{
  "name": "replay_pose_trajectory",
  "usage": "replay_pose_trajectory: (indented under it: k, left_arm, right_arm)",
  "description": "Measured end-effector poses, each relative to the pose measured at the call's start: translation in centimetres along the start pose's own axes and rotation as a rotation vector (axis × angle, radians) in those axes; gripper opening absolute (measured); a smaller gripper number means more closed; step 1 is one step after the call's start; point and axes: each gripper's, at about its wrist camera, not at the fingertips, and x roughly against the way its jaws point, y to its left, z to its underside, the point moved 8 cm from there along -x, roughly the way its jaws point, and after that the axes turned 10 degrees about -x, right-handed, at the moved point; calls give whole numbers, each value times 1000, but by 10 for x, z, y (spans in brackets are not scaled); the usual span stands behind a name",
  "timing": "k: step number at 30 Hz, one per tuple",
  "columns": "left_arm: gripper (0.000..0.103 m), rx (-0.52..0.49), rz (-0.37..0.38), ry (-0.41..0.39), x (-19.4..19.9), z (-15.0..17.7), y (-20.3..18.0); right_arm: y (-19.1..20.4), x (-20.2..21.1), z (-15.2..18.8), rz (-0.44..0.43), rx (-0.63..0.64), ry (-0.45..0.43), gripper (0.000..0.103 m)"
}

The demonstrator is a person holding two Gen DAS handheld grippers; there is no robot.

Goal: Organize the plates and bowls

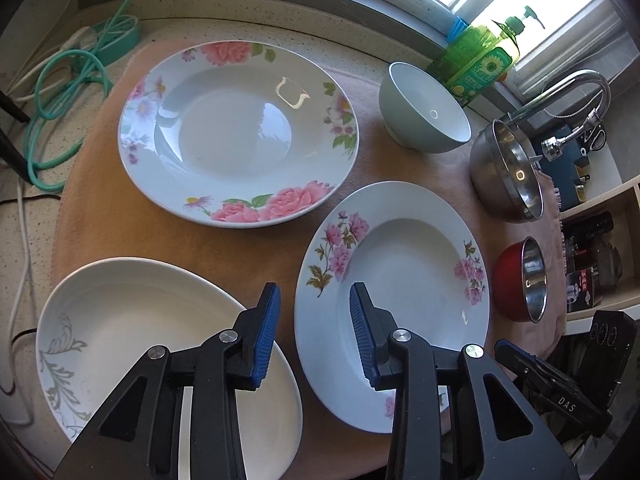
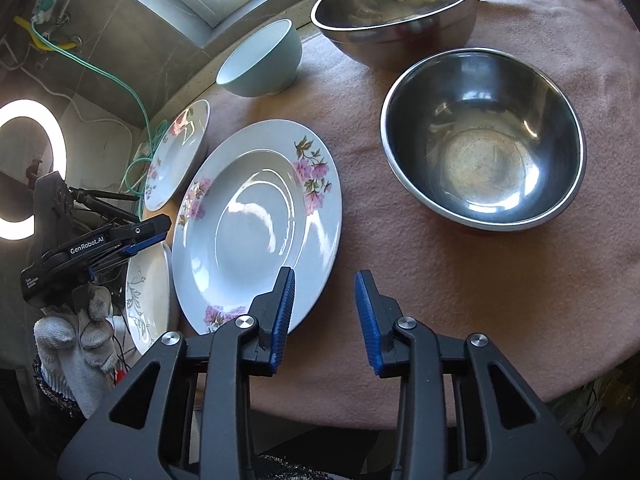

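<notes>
Left gripper jaws wide, holding nothing, hovering over the gap between the cream oval plate with grey leaf print and the white deep plate with pink-purple flowers. Right gripper jaws also wide, empty, above the pink cloth mat just beside that plate's rim. Large white plate with pink roses, pale blue ceramic bowl, big steel bowl and red-bodied steel bowl sit apart on the mat.
</notes>
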Motion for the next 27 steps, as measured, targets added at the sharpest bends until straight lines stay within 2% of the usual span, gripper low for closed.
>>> replay_pose_trajectory:
  k: [17,19,27]
  left_arm:
    - [30,13,33,52,-20,-9,7]
    - [26,14,36,58,-22,-10,6]
    - [23,22,50,69,-26,-10,7]
  right_arm:
    - [-7,-14,-8,-19,-51,40,31]
    - [-9,-15,-9,-27,-61,51,31]
    - [-3,-25,-7,-35,-47,82,19]
